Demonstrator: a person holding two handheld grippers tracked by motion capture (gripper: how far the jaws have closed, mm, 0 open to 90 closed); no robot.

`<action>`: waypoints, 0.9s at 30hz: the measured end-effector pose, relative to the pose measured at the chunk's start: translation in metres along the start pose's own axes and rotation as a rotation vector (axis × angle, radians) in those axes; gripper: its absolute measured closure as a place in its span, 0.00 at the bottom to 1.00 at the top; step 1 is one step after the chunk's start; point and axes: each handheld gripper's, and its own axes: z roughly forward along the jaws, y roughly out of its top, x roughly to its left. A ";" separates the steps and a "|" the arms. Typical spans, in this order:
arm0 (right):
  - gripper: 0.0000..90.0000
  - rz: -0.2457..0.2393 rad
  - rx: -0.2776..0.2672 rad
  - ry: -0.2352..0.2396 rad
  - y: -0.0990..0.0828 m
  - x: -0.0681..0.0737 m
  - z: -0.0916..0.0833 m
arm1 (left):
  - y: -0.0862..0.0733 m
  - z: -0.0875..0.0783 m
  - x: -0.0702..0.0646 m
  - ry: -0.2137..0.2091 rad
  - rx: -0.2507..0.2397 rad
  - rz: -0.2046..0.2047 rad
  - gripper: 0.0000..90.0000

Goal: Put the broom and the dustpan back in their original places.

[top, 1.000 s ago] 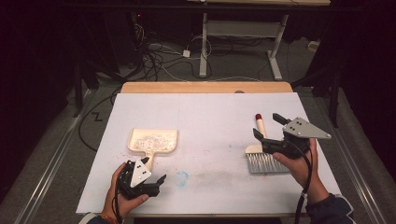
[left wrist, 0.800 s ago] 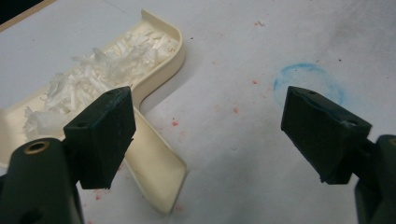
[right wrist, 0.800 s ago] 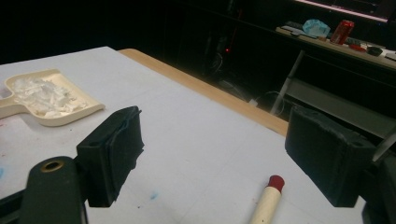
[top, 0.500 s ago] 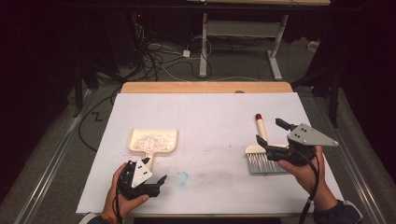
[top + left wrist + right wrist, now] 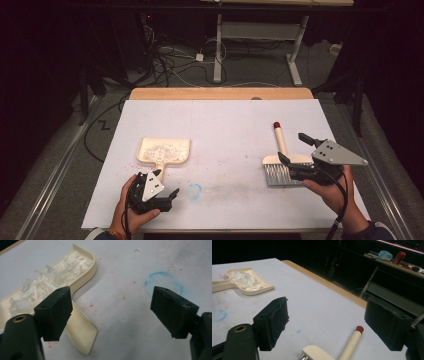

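Note:
A cream dustpan (image 5: 163, 151) holding white shreds (image 5: 47, 281) lies left of centre on the white-covered table (image 5: 225, 125). My left gripper (image 5: 169, 196) rests just near of the pan's handle (image 5: 80, 335), jaws open and nothing between them. In the left gripper view the handle runs under the left-hand jaw. A cream hand brush (image 5: 280, 162) with a red-tipped handle (image 5: 359, 328) lies at the right, bristles toward me. My right gripper (image 5: 293, 147) hovers open at the brush's right side, jaws spread over its head and handle without touching. The dustpan (image 5: 247, 282) sits far off in the right gripper view.
A blue ring mark (image 5: 195, 189) and faint red specks stain the sheet near the left gripper. A wooden edge (image 5: 220, 93) borders the table's far side. Beyond it are dark floor, cables and desk legs (image 5: 295, 55).
The right gripper has drifted a little right and toward me, away from over the brush. The brush, the dustpan and the left gripper have stayed put.

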 end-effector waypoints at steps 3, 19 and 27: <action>0.22 -0.003 0.003 0.002 -0.002 0.001 -0.003 | 0.000 0.000 0.000 -0.001 0.002 0.004 0.19; 0.22 -0.027 0.043 0.000 -0.018 0.000 -0.011 | 0.001 -0.001 -0.003 0.007 -0.005 0.020 0.19; 0.22 -0.034 0.065 0.000 -0.033 -0.003 -0.011 | 0.002 0.000 -0.004 0.004 0.002 0.024 0.19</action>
